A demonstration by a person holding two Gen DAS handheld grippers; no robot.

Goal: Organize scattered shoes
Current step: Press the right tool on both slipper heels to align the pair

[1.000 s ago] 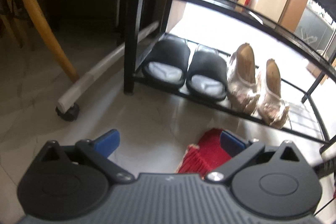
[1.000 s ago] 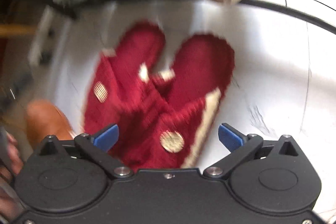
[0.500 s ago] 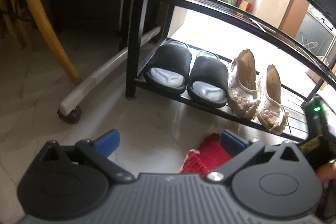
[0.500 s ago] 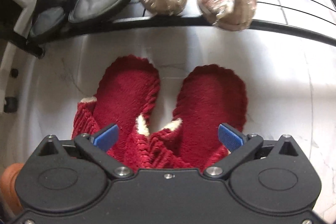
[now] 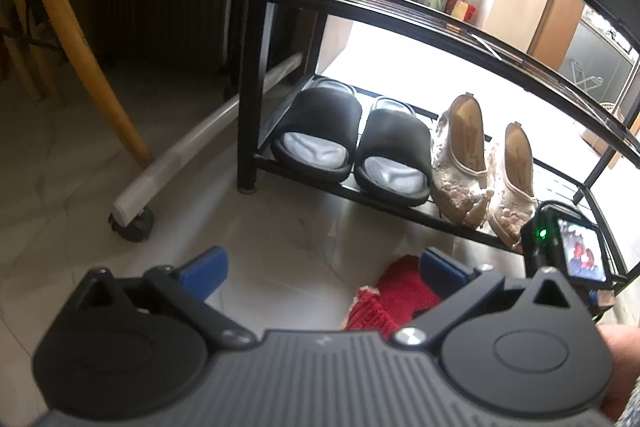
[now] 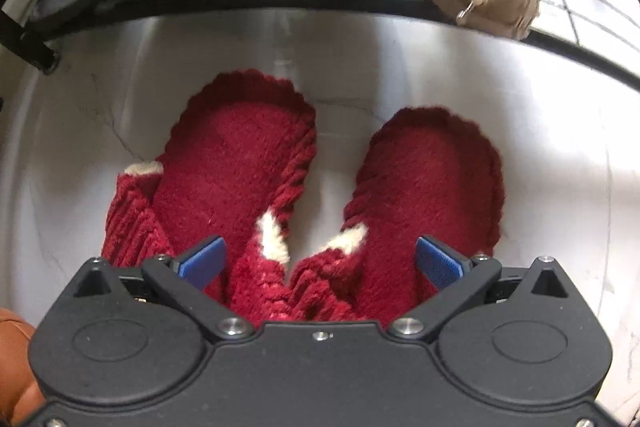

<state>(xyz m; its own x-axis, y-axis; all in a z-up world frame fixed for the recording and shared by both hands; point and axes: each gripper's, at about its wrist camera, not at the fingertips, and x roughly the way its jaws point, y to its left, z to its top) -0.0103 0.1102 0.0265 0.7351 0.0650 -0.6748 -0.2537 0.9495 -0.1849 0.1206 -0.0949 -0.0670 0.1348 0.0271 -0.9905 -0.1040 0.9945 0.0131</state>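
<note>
The left gripper (image 5: 320, 267) hangs low over the pale tiled floor (image 5: 280, 239), its blue-tipped fingers (image 5: 204, 267) spread wide with nothing between them. Just past the right-hand finger a red knitted slipper (image 5: 396, 291) lies on the tiles, partly hidden. Ahead stands a black metal shoe rack (image 5: 250, 67). On its bottom shelf a pair of black slides (image 5: 352, 143) sits side by side at the left, and right beside them a pair of cream beaded flats (image 5: 484, 171), toes toward the front edge. At the right edge the other gripper's camera (image 5: 568, 251) shows, a green light on and its small screen lit. A yellow wooden chair leg (image 5: 80, 39) slants down at the left.
</note>
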